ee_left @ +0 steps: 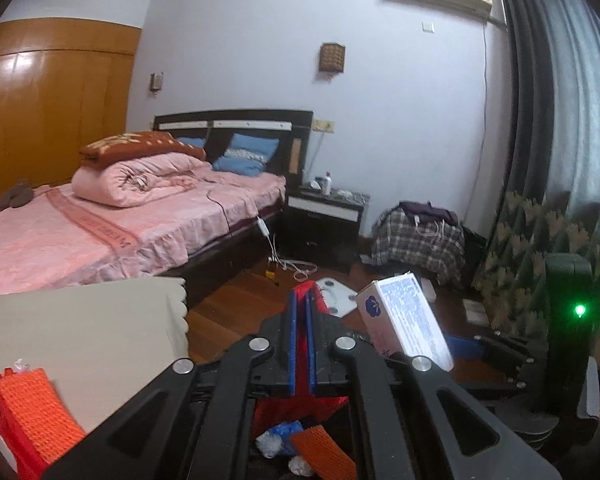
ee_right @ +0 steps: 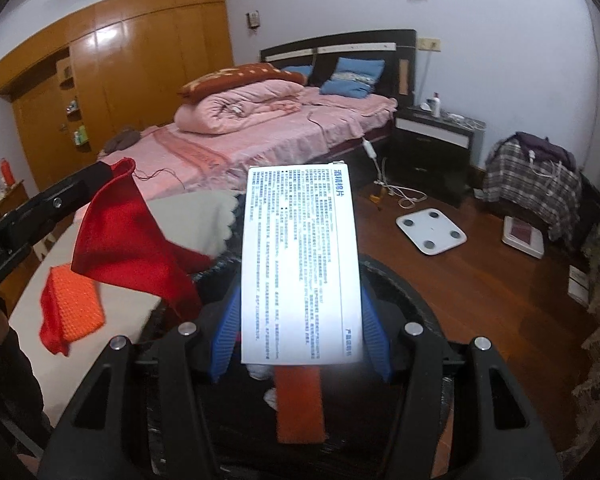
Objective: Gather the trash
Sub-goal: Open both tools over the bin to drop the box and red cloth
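My right gripper (ee_right: 300, 336) is shut on a white printed box (ee_right: 300, 264) and holds it above a black bin (ee_right: 432, 308). The box also shows in the left wrist view (ee_left: 408, 316). My left gripper (ee_left: 303, 308) is shut on a red cloth (ee_left: 314, 294), which hangs over the bin's left side in the right wrist view (ee_right: 128, 236). Inside the bin lie an orange mesh piece (ee_right: 300, 404) and white and blue scraps (ee_left: 278, 438). Another orange mesh piece (ee_right: 76, 304) lies on red cloth on the beige table (ee_right: 140, 312).
A pink bed (ee_right: 260, 136) stands behind the table. A white scale (ee_right: 431, 231) lies on the wooden floor. A black nightstand (ee_right: 432, 140), a plaid bag (ee_right: 532, 184) and a patterned chair (ee_left: 540, 248) stand to the right. Cables (ee_right: 404, 196) lie beside the bed.
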Action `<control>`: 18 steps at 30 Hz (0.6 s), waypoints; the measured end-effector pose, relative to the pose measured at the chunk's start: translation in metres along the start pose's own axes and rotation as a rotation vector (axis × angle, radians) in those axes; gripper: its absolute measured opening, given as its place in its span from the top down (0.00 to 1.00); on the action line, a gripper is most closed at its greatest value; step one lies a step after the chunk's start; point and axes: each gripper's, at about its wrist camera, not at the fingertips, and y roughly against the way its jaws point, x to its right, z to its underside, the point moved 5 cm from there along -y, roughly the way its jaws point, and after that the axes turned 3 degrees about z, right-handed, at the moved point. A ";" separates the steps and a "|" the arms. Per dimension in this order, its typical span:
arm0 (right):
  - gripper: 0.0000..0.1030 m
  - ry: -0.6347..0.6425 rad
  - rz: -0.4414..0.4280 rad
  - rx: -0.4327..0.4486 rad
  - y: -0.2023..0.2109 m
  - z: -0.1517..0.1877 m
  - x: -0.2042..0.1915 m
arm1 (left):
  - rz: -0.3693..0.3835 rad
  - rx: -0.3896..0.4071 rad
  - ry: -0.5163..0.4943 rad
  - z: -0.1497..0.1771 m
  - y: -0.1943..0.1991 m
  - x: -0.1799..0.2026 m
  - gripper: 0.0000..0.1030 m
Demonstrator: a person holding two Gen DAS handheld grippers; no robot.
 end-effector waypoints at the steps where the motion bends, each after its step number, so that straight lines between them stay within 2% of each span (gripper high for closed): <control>1: 0.46 -0.004 0.011 -0.005 -0.002 0.003 0.004 | -0.003 -0.021 -0.004 0.005 -0.006 0.001 0.87; 2: 0.35 -0.007 0.025 -0.006 -0.003 0.004 0.006 | -0.007 -0.039 -0.007 0.010 -0.010 0.001 0.79; 3: 0.29 -0.011 0.043 -0.003 -0.005 0.006 0.009 | -0.008 -0.050 -0.006 0.014 -0.013 0.000 0.65; 4: 0.28 -0.014 0.051 -0.005 -0.007 0.009 0.012 | -0.014 -0.067 -0.003 0.020 -0.016 -0.003 0.61; 7: 0.16 -0.029 0.062 -0.005 -0.011 0.011 0.013 | -0.045 -0.107 0.007 0.035 -0.015 -0.016 0.56; 12: 0.10 -0.028 0.044 0.005 -0.013 0.011 0.000 | -0.136 -0.122 0.021 0.053 -0.002 -0.048 0.51; 18: 0.09 -0.005 -0.042 0.000 -0.021 0.010 -0.051 | -0.301 -0.128 0.046 0.076 0.035 -0.099 0.45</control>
